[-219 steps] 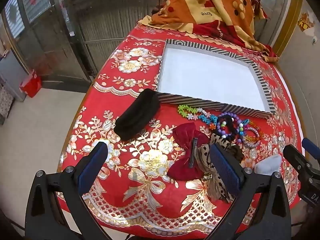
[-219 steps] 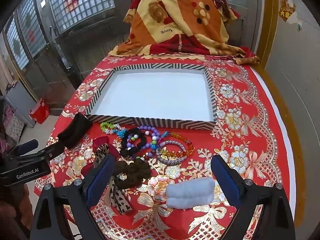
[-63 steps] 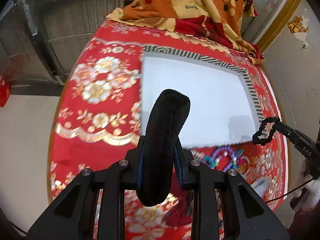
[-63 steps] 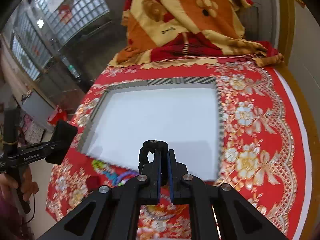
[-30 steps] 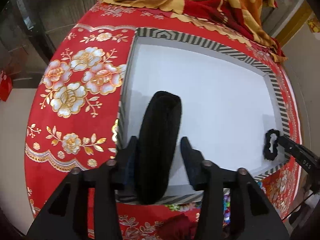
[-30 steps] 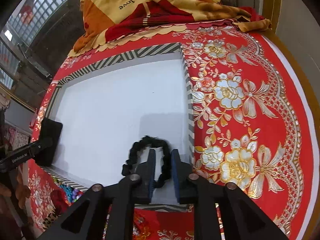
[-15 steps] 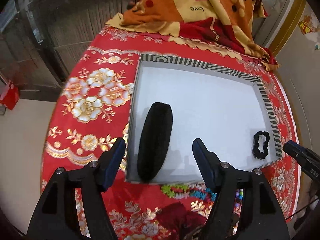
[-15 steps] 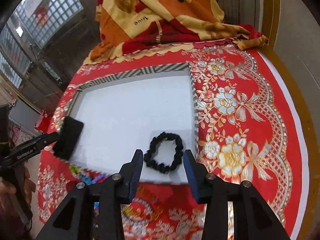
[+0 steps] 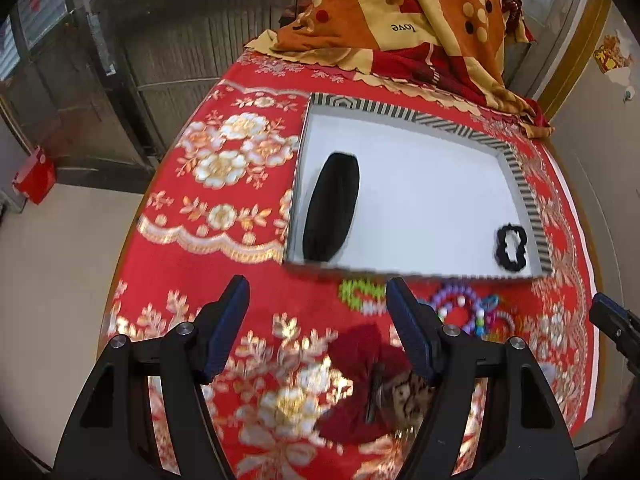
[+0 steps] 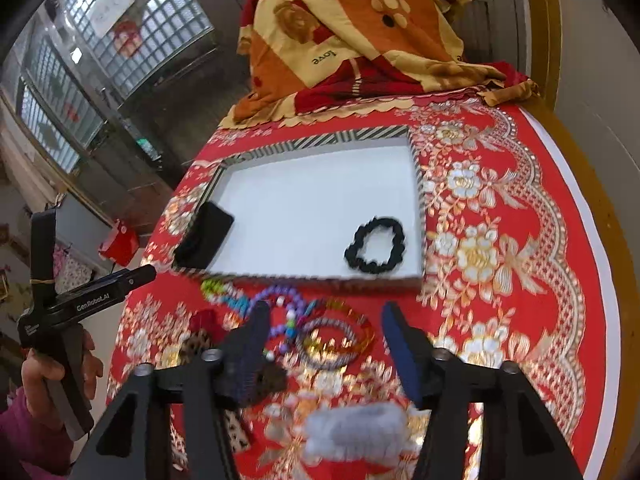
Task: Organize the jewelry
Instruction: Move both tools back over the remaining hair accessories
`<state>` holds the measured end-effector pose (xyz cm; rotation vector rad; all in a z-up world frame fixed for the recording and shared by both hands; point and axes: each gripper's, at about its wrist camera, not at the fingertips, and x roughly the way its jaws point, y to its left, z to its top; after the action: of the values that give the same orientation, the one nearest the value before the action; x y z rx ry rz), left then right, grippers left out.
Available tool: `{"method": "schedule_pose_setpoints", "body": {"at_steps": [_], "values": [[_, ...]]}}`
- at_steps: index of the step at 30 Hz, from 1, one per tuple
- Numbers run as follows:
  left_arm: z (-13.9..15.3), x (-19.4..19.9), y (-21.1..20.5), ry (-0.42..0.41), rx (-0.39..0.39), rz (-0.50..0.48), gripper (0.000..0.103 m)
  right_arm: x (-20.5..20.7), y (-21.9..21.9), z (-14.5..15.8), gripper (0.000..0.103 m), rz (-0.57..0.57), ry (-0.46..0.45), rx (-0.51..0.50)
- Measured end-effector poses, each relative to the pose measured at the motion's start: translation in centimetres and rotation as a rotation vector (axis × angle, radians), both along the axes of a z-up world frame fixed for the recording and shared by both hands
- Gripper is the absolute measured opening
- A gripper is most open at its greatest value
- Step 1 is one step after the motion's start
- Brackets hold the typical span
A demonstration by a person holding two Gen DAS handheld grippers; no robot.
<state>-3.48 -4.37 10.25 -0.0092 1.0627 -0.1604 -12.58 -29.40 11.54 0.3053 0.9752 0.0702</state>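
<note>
So both grippers are empty, fingers spread wide. The left gripper (image 9: 318, 312) hangs over the near part of the tabletop (image 9: 208, 208), which wears a red cloth with gold flowers, and the right gripper (image 10: 326, 334) sits above the loose pile of stuff by the near edge.

The shallow white tray with a black-and-white striped rim (image 9: 404, 114) already has two things in it: the long black fuzzy headband (image 9: 331, 206) lying along its left side, and the black ruffled scrunchie (image 9: 511, 247) in the near right corner, just beside the striped rim.

Left view only: the dark red velvet bow (image 9: 362, 364), blurry, right between the fingers, and the green bead bracelet (image 9: 362, 292) just outside the tray's near edge. Right view only: a pale fluffy grey hair band (image 10: 354, 426) at the near edge, a ring of multicoloured beaded bracelets (image 10: 334, 338), and the person's left hand (image 10: 52, 368) holding the other handle. The orange and red blanket (image 10: 360, 32) is heaped at the far end in both.

Compared with half a second back, both grippers have pulled away toward the near edge; the headband and scrunchie stayed put where they got dropped.
</note>
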Motion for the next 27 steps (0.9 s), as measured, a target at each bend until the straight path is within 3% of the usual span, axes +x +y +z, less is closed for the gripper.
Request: {"method": "schedule_pose_setpoints", "body": {"at_steps": [11,27], "values": [[0.2,-4.2,0.6,-0.006,0.003,0.022,0.071,-3.8,0.9,-1.2,0.058,0.000,0.035,-0.031],[-0.1,-6.8,-0.2,0.010,-0.001,0.008,0.071,-5.0,2.1,-1.0,0.059,-0.019,0.045,-0.120]]}}
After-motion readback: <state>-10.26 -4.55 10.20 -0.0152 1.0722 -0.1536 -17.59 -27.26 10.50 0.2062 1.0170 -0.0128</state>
